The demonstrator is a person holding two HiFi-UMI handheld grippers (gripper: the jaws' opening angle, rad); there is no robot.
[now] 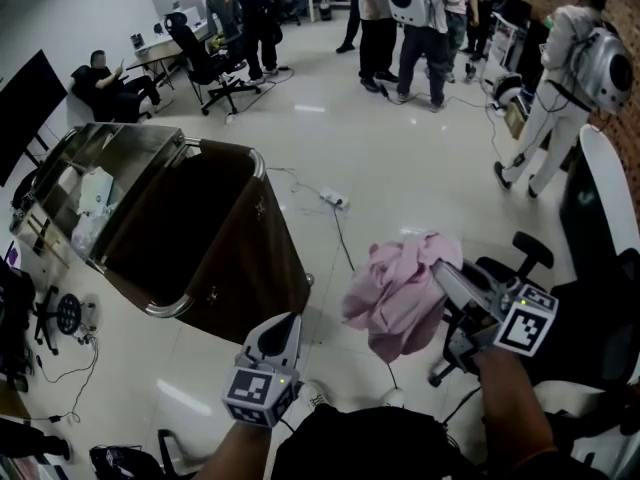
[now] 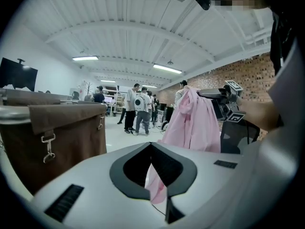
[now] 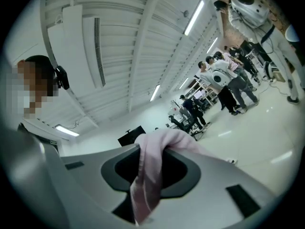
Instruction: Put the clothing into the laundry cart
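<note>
A crumpled pink garment [image 1: 398, 293] hangs in the air from my right gripper [image 1: 442, 274], whose jaws are shut on it. In the right gripper view the pink cloth [image 3: 143, 190] runs through the jaws of that gripper [image 3: 143, 149] and drapes over the tip. The brown fabric laundry cart [image 1: 250, 288] with a metal rim stands open to the left of the garment. My left gripper [image 1: 288, 320] points up near the cart's near corner, jaws together and nothing in them. The left gripper view, past the left gripper [image 2: 151, 144], shows the cart [image 2: 57, 132] on the left and the garment [image 2: 193, 123] hanging on the right.
A metal shelf [image 1: 60, 218] on the cart's left side holds white items. A power strip [image 1: 333, 200] and its cable lie on the floor beyond the garment. An office chair [image 1: 530, 253] stands at right. Several people [image 1: 420, 18] stand in the background.
</note>
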